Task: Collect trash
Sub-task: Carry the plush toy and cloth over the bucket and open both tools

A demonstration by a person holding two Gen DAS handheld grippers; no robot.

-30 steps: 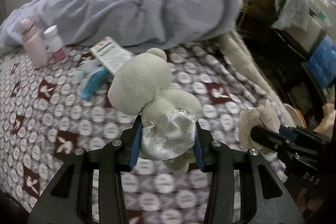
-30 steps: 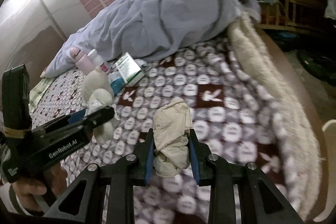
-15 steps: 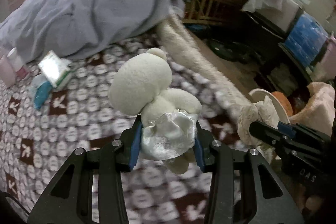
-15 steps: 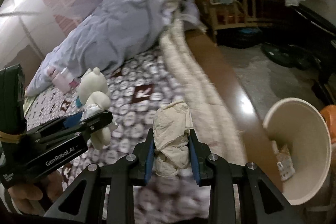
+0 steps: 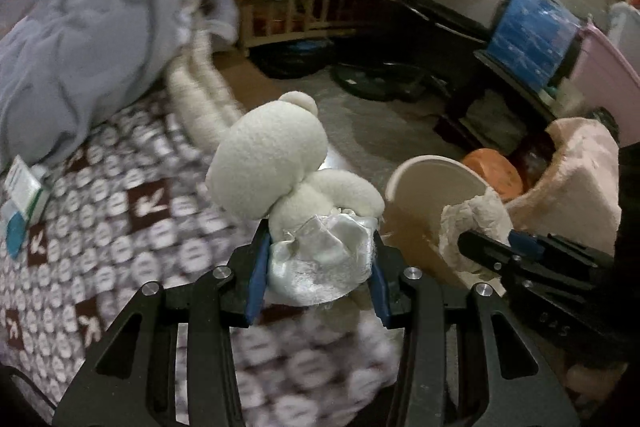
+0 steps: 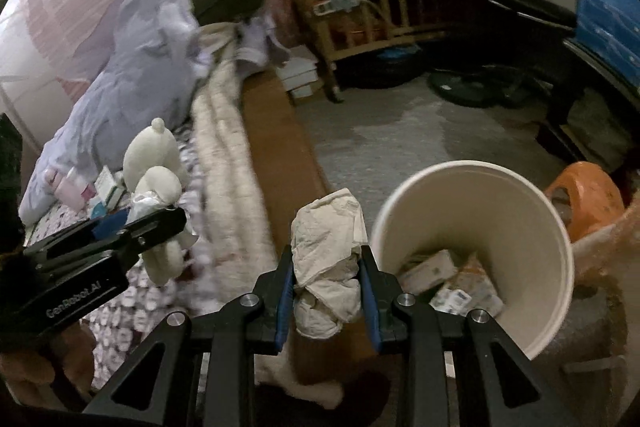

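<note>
Two hand-held grippers, each with one catch. The left hand-held gripper [image 5: 316,271], lower centre of its view, is clamped on one white plush bear [image 5: 280,163] by its shiny skirt. The right hand-held gripper [image 6: 326,287], bottom centre, is pinched shut around one crumpled tissue wad [image 6: 328,259], just left of the bin's rim. One cream waste bin [image 6: 520,203] at lower right on the floor holds several paper scraps and small packets [image 6: 452,279]. One patterned bed [image 5: 100,211] fills the left.
</note>
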